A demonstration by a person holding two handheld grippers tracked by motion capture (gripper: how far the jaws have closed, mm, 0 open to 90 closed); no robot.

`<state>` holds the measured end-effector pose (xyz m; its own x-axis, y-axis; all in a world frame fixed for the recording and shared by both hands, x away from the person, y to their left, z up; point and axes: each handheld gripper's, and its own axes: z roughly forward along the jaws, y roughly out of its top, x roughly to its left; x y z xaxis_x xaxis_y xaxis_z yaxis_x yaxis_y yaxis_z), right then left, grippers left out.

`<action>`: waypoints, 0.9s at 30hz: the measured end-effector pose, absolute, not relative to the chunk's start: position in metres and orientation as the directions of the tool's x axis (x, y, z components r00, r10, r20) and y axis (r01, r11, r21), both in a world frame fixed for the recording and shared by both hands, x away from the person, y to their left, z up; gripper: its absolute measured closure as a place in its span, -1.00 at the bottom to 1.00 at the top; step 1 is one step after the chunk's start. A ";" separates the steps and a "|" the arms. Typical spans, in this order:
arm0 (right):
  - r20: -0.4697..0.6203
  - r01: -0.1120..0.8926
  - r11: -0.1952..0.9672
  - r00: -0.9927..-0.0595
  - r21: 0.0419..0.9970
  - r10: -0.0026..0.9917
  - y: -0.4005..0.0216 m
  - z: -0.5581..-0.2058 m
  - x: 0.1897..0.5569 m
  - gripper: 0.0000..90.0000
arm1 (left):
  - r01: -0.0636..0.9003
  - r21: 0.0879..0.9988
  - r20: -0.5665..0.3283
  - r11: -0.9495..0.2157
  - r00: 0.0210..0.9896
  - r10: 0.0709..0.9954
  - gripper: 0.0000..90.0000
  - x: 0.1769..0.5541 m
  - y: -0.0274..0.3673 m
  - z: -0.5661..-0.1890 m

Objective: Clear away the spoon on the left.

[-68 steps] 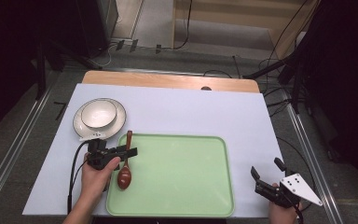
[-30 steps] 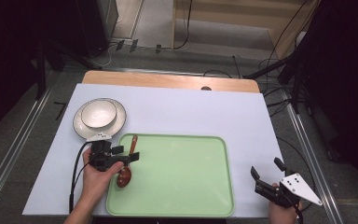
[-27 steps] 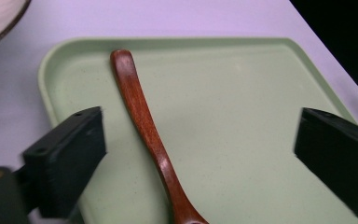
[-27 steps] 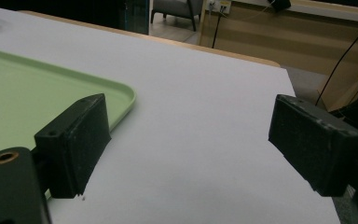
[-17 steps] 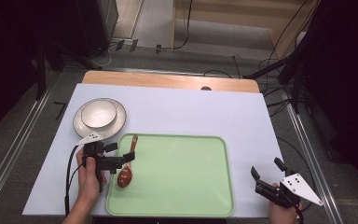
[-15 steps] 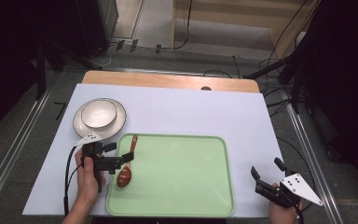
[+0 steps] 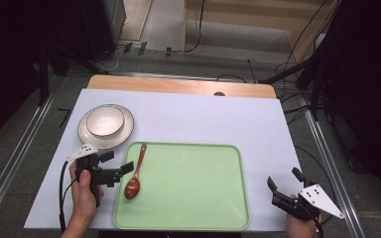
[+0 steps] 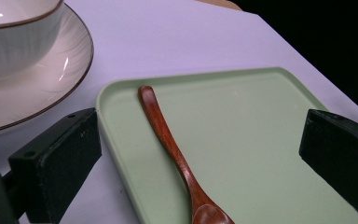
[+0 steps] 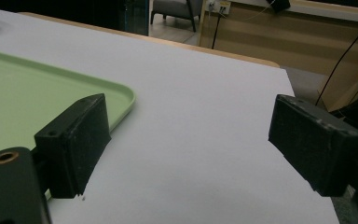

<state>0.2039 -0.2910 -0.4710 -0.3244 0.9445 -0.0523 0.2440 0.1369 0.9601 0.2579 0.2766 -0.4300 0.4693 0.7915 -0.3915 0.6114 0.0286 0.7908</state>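
Since the wooden spoon [image 7: 135, 173] already lies along the green tray's [image 7: 188, 218] nine o'clock edge, the left gripper [image 7: 120, 169], jaws wide and empty, should back away without nudging the handle.

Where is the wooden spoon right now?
In the high view, the wooden spoon lies on the green tray along its left edge, beside the open left gripper, below the bowl.

left gripper [image 7: 120, 166] opened, spoon [image 7: 135, 173] released (on tray)

high: above, looking down | gripper views: low, close | shared: green tray [image 7: 188, 198]
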 end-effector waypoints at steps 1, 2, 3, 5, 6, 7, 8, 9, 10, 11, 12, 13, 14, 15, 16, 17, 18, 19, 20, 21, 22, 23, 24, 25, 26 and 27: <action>-0.052 0.243 0.136 -0.325 0.960 0.944 -0.291 -0.471 0.204 -0.70 | 0.607 0.794 -0.389 0.028 0.471 0.792 -1.00 0.257 0.278 -0.430; -0.051 0.243 0.135 -0.325 0.961 0.945 -0.291 -0.471 0.204 -0.71 | 0.605 0.796 -0.387 0.030 0.469 0.794 -1.00 0.256 0.279 -0.429; -0.051 0.243 0.135 -0.325 0.961 0.945 -0.291 -0.471 0.204 -0.71 | 0.602 0.798 -0.381 0.028 0.468 0.797 -1.00 0.255 0.280 -0.429; -0.052 0.243 0.136 -0.325 0.960 0.944 -0.291 -0.471 0.204 -0.70 | 0.600 0.800 -0.375 0.025 0.466 0.801 -1.00 0.253 0.283 -0.430; -0.052 0.244 0.136 -0.324 0.960 0.945 -0.291 -0.471 0.204 -0.70 | 0.599 0.800 -0.375 0.027 0.465 0.802 -1.00 0.252 0.285 -0.430; -0.052 0.244 0.136 -0.324 0.960 0.945 -0.291 -0.471 0.204 -0.70 | 0.598 0.801 -0.372 0.025 0.466 0.803 -1.00 0.251 0.286 -0.430; -0.053 0.245 0.137 -0.324 0.960 0.945 -0.291 -0.471 0.204 -0.71 | 0.599 0.800 -0.374 0.027 0.464 0.803 -1.00 0.249 0.289 -0.430; -0.053 0.245 0.137 -0.324 0.960 0.945 -0.291 -0.471 0.204 -0.71 | 0.599 0.800 -0.374 0.027 0.464 0.803 -1.00 0.249 0.289 -0.430; -0.053 0.245 0.138 -0.323 0.960 0.945 -0.291 -0.471 0.204 -0.71 | 0.598 0.801 -0.371 0.025 0.463 0.805 -1.00 0.248 0.290 -0.431; -0.053 0.244 0.137 -0.324 0.960 0.945 -0.291 -0.471 0.204 -0.70 | 0.595 0.803 -0.365 0.024 0.459 0.810 -1.00 0.246 0.292 -0.431; -0.053 0.244 0.137 -0.324 0.960 0.945 -0.291 -0.471 0.204 -0.70 | 0.595 0.803 -0.365 0.024 0.459 0.810 -1.00 0.246 0.292 -0.431; -0.052 0.244 0.137 -0.323 0.960 0.945 -0.291 -0.471 0.204 -0.71 | 0.595 0.803 -0.364 0.023 0.460 0.810 -1.00 0.245 0.294 -0.431; -0.052 0.245 0.136 -0.323 0.960 0.945 -0.291 -0.471 0.204 -0.70 | 0.592 0.805 -0.352 0.017 0.456 0.817 -1.00 0.243 0.297 -0.431; -0.052 0.245 0.136 -0.323 0.960 0.945 -0.291 -0.471 0.204 -0.70 | 0.592 0.805 -0.352 0.017 0.456 0.817 -1.00 0.243 0.297 -0.431; -0.051 0.247 0.136 -0.323 0.960 0.945 -0.291 -0.471 0.204 -0.71 | 0.591 0.806 -0.352 0.019 0.454 0.818 -1.00 0.242 0.299 -0.431; -0.051 0.247 0.136 -0.323 0.960 0.945 -0.291 -0.471 0.204 -0.71 | 0.592 0.805 -0.356 0.025 0.450 0.819 -1.00 0.241 0.301 -0.431; -0.051 0.246 0.136 -0.322 0.960 0.945 -0.291 -0.471 0.204 -0.71 | 0.590 0.807 -0.352 0.023 0.450 0.821 -1.00 0.240 0.303 -0.431; -0.052 0.247 0.137 -0.323 0.959 0.945 -0.291 -0.471 0.204 -0.70 | 0.591 0.806 -0.349 0.022 0.445 0.825 -1.00 0.239 0.304 -0.431; -0.051 0.247 0.136 -0.322 0.960 0.945 -0.291 -0.471 0.204 -0.70 | 0.591 0.806 -0.349 0.024 0.442 0.826 -1.00 0.238 0.306 -0.431; -0.051 0.246 0.136 -0.322 0.960 0.945 -0.291 -0.471 0.204 -0.70 | 0.593 0.805 -0.348 0.025 0.438 0.829 -1.00 0.237 0.308 -0.432; -0.052 0.245 0.136 -0.322 0.960 0.945 -0.291 -0.471 0.204 -0.71 | 0.592 0.806 -0.343 0.021 0.437 0.832 -1.00 0.236 0.309 -0.433; -0.052 0.247 0.137 -0.322 0.959 0.945 -0.291 -0.471 0.204 -0.70 | 0.591 0.806 -0.337 0.018 0.433 0.836 -1.00 0.234 0.312 -0.433; -0.052 0.247 0.137 -0.322 0.959 0.945 -0.291 -0.471 0.204 -0.70 | 0.591 0.806 -0.337 0.018 0.433 0.836 -1.00 0.234 0.312 -0.433; -0.053 0.246 0.138 -0.322 0.959 0.945 -0.290 -0.471 0.204 -0.70 | 0.589 0.808 -0.332 0.016 0.433 0.838 -1.00 0.233 0.313 -0.434; -0.053 0.246 0.138 -0.322 0.959 0.945 -0.290 -0.471 0.204 -0.71 | 0.585 0.811 -0.321 0.011 0.430 0.844 -1.00 0.231 0.314 -0.434; -0.053 0.246 0.138 -0.322 0.959 0.945 -0.290 -0.471 0.204 -0.71 | 0.584 0.811 -0.317 0.008 0.428 0.846 -1.00 0.230 0.316 -0.434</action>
